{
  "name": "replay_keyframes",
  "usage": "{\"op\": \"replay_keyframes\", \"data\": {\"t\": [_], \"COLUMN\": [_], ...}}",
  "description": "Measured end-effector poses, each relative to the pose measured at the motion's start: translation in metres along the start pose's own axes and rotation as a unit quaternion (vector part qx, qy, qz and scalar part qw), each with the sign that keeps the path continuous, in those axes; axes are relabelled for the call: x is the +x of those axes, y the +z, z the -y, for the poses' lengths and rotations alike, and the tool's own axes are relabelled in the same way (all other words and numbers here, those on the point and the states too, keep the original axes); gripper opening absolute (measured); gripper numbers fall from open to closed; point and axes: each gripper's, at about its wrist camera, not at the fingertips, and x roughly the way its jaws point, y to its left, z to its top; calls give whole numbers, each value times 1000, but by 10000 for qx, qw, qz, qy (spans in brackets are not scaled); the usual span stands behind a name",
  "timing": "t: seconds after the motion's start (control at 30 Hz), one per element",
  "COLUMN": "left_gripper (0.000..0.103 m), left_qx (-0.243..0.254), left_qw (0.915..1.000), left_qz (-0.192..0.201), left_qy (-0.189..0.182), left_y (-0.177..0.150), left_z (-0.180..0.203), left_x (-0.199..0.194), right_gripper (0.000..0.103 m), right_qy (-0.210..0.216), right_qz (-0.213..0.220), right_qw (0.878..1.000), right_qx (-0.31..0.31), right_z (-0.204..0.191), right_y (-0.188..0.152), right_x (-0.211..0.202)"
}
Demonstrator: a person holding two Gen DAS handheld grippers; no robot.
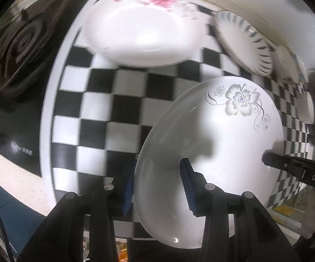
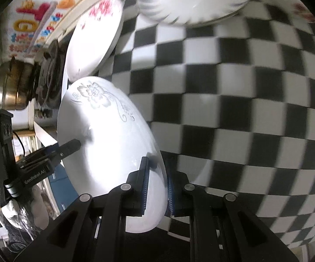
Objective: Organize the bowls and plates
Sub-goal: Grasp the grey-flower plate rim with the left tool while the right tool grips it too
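A white plate with a grey flower (image 1: 222,135) is held tilted above the checkered cloth by both grippers. My left gripper (image 1: 157,170) is shut on its near rim. My right gripper (image 2: 157,174) is shut on the opposite rim of the same plate (image 2: 105,135). The right gripper's finger (image 1: 288,166) shows at the plate's right edge in the left wrist view, and the left gripper (image 2: 70,147) shows at the plate's left in the right wrist view. A pink-flowered plate (image 1: 142,35) (image 2: 94,37) and a blue-striped plate (image 1: 244,43) (image 2: 194,0) lie on the cloth.
The black-and-white checkered cloth (image 1: 113,109) (image 2: 244,109) covers the counter. A black stove burner (image 1: 17,50) sits left of it, with a metal pot (image 2: 11,87) beyond. Another plate (image 1: 288,63) and a white dish (image 1: 309,109) lie at the far right.
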Motion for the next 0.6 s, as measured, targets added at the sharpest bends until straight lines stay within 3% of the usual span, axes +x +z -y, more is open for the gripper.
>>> {"op": "replay_keyframes", "data": {"t": [0.13,0.3,0.6], "left_gripper": [37,37,37], "left_qx": [206,350,565], "left_qw": [9997,9993,9981], "left_qz": [57,3,-264], "left_qy": [-104,-160,-23], "left_y": [-15,-6,7], "left_z": [37,67,110], "left_x": [4,15,58], "right_gripper": [17,17,17], "right_qy": [-2,3,-75], "right_qz": [202,378,287], "right_qw": [9997,9987,9975], "right_qx": [131,352,636], "right_z": [9,39,104], "right_y": [5,6,4], "right_x": [-21,-43,-37]}}
